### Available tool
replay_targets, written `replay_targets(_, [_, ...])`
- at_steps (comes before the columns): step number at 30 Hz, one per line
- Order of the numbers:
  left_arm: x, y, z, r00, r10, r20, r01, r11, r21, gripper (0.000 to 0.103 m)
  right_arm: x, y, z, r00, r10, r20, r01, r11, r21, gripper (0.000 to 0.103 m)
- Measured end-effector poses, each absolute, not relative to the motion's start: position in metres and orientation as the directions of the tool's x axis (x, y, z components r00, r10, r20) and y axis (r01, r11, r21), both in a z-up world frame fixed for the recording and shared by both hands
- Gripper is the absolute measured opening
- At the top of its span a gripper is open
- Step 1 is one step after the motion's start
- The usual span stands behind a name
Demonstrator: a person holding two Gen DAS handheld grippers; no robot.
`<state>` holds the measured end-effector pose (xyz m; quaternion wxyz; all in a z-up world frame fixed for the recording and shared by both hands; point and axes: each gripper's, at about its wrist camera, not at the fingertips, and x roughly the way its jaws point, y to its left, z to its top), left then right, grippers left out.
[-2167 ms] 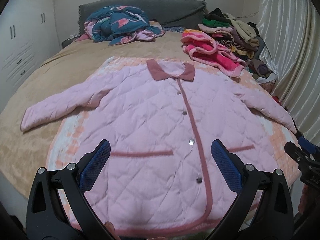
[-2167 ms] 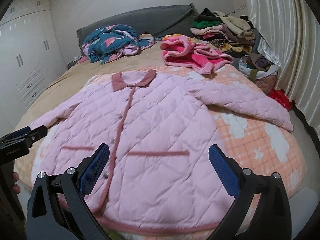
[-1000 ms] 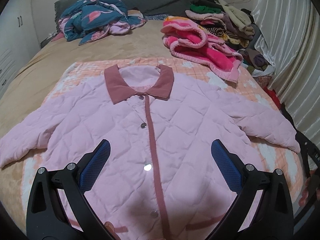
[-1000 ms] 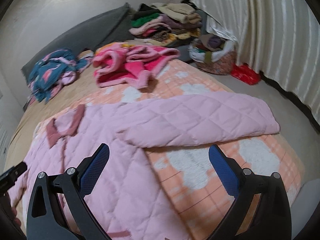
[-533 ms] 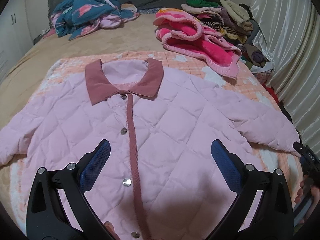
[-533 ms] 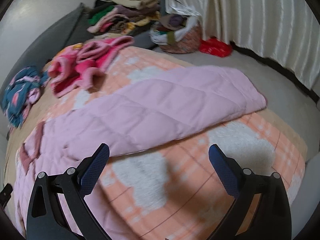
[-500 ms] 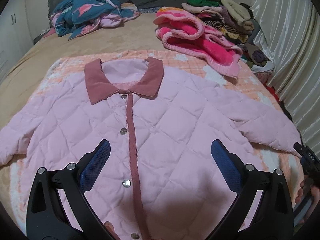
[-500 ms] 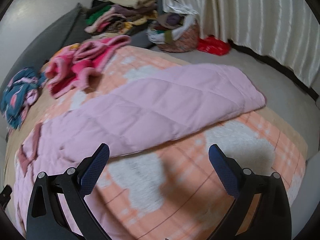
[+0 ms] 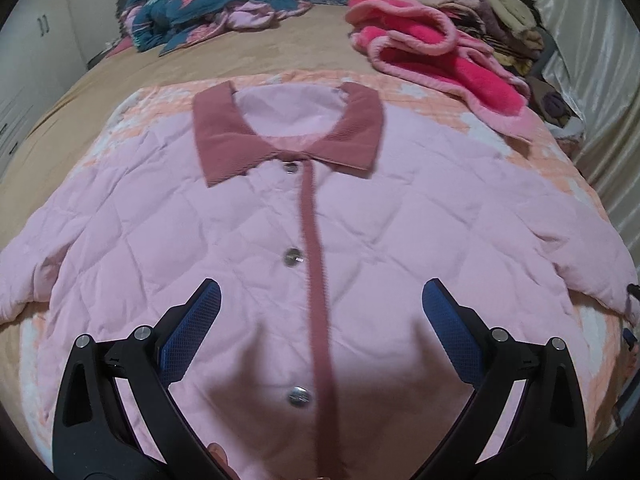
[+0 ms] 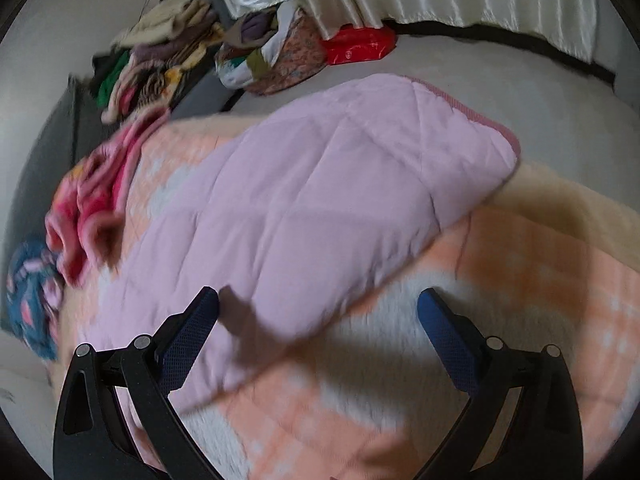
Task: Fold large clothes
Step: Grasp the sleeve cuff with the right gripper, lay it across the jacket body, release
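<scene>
Now the pink jacket (image 9: pixel 400 232) lies flat, buttoned, filling the middle of the left view, its collar (image 9: pixel 224 136) in the upper centre. Over its chest the left gripper (image 9: pixel 320 304) stands wide and holds nothing. Lower centre in the right view, the right gripper (image 10: pixel 318 304) gapes wide too, empty, above a sleeve (image 10: pixel 320 200) on the orange blanket (image 10: pixel 540 280).

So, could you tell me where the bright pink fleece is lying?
In the left wrist view the pink fleece lies upper right on the bed, beyond the quilted jacket, beside the clothes stack.
</scene>
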<state>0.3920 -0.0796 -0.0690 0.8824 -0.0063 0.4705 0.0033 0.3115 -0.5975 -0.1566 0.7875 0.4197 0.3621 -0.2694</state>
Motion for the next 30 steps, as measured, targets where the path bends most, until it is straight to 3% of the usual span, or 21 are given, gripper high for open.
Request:
replay_targets(5, [0.398,-0.060,-0.070,0.550,0.029,-0.835,-0.050,0.999,0.001,0.095,0.311,-0.631,-0.163,0.660,-0.128,-0.740,0.717,0.399,0.571,0.098])
replay_targets(7, [0.399,-0.052,-0.066,0.556,0.034,-0.831,-0.066,0.998,-0.003,0.095,0.310,-0.642,-0.165,0.671,-0.140,-0.728,0.721,0.350,0.598,0.085])
replay_targets(9, [0.400,-0.044,-0.062,0.562,0.040,-0.826,-0.084,0.996,-0.009,0.095,0.311,-0.647,-0.158,0.660,-0.192,-0.726,0.734,0.372,0.569,0.037])
replay_targets(12, [0.402,-0.040,-0.055,0.568,0.053,-0.821,-0.068,0.998,0.017,0.095,0.321,-0.646,-0.138,0.690,-0.198,-0.696,0.690,0.471,0.550,0.025])
replay_targets(19, [0.404,-0.020,-0.023,0.605,0.077,-0.792,-0.095,0.995,0.024,0.095,0.343,-0.599,-0.042,0.784,-0.237,-0.573,0.543,0.709,0.449,0.022])
replay_targets(30, [0.380,0.014,0.003,0.663,0.111,-0.741,-0.129,0.991,0.033,0.095,0.371,-0.485,0.087,0.929,-0.079,-0.361,0.216,0.909,0.357,0.021])
